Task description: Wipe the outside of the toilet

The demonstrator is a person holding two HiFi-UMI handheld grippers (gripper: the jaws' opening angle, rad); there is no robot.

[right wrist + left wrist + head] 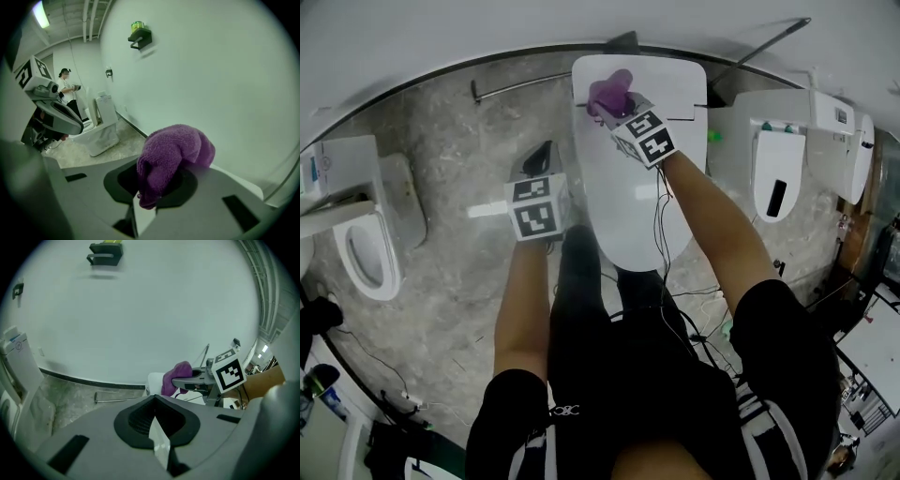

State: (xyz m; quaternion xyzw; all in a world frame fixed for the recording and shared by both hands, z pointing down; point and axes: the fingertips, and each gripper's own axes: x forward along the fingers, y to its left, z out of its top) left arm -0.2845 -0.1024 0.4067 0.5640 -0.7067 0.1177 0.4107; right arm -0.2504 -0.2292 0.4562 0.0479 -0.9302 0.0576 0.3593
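A white toilet (637,187) with its lid down stands straight ahead in the head view. My right gripper (614,108) is over the toilet's far end, shut on a bunched purple cloth (609,94). In the right gripper view the cloth (171,154) bulges out from between the jaws, close to the pale wall. My left gripper (539,159) hangs over the floor just left of the toilet, apart from it. Its jaws look shut with nothing between them. From the left gripper view I see the purple cloth (176,377) in the other gripper.
Another toilet (366,244) stands at the left and one more (778,169) at the right. A metal rod (516,86) lies on the stone floor by the wall. Cables (694,309) trail by my legs. A person (68,89) stands far off beside a toilet (101,126).
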